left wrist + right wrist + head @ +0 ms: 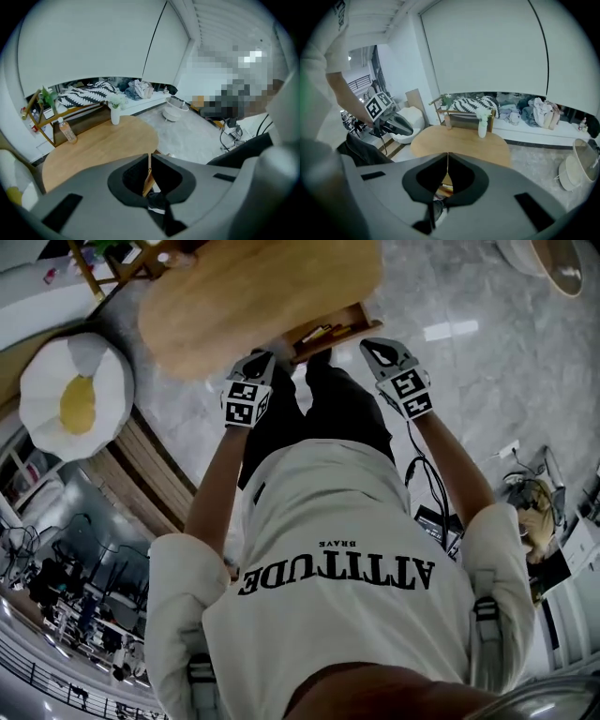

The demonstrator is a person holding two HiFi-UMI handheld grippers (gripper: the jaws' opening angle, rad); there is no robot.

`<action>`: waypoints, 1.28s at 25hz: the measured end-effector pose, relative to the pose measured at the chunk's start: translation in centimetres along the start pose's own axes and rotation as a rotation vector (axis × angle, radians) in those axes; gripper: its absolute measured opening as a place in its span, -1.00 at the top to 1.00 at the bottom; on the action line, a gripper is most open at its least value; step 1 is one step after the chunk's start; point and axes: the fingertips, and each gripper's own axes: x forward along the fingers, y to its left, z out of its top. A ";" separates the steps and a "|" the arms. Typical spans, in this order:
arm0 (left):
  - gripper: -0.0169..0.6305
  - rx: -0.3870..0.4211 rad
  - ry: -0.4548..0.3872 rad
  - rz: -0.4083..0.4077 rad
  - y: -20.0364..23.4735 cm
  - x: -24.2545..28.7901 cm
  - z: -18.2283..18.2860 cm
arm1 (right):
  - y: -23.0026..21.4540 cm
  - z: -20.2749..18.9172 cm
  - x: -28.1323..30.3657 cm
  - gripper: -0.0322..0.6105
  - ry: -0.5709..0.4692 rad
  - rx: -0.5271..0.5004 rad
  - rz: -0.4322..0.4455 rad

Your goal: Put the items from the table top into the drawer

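The oval wooden table lies below both raised grippers. On its top stand a drink bottle and a white vase with flowers; the vase also shows in the right gripper view. Under the table's near edge the drawer stands open with pens and small items inside. My left gripper hovers above the table's near rim, its jaws closed to a thin slit with nothing between them. My right gripper hangs over the drawer's right end, jaws together and empty. The left gripper is in the right gripper view too.
An egg-shaped cushion lies on the floor left of the table. A wooden rack and a low bench with clothes run behind the table. A white basket sits on the grey floor; cables lie at the right.
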 end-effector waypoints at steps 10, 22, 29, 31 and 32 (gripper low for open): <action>0.88 -0.175 -0.157 0.149 2.2 -11.9 -0.1 | 4.7 6.4 -1.1 0.84 -0.035 -0.150 0.091; 0.88 -0.255 -0.295 0.264 2.6 -22.5 -6.0 | 13.5 9.0 -1.0 0.84 -0.041 -0.299 0.111; 0.88 -0.271 -0.360 0.305 1.4 -30.0 -9.3 | 18.6 9.4 -3.2 0.84 -0.089 -0.347 0.067; 0.88 -0.269 -0.372 0.314 1.0 -31.5 -10.5 | 19.6 9.4 -4.3 0.84 -0.108 -0.342 0.042; 0.88 -0.266 -0.376 0.317 0.8 -32.1 -11.0 | 20.0 9.3 -4.8 0.84 -0.113 -0.341 0.030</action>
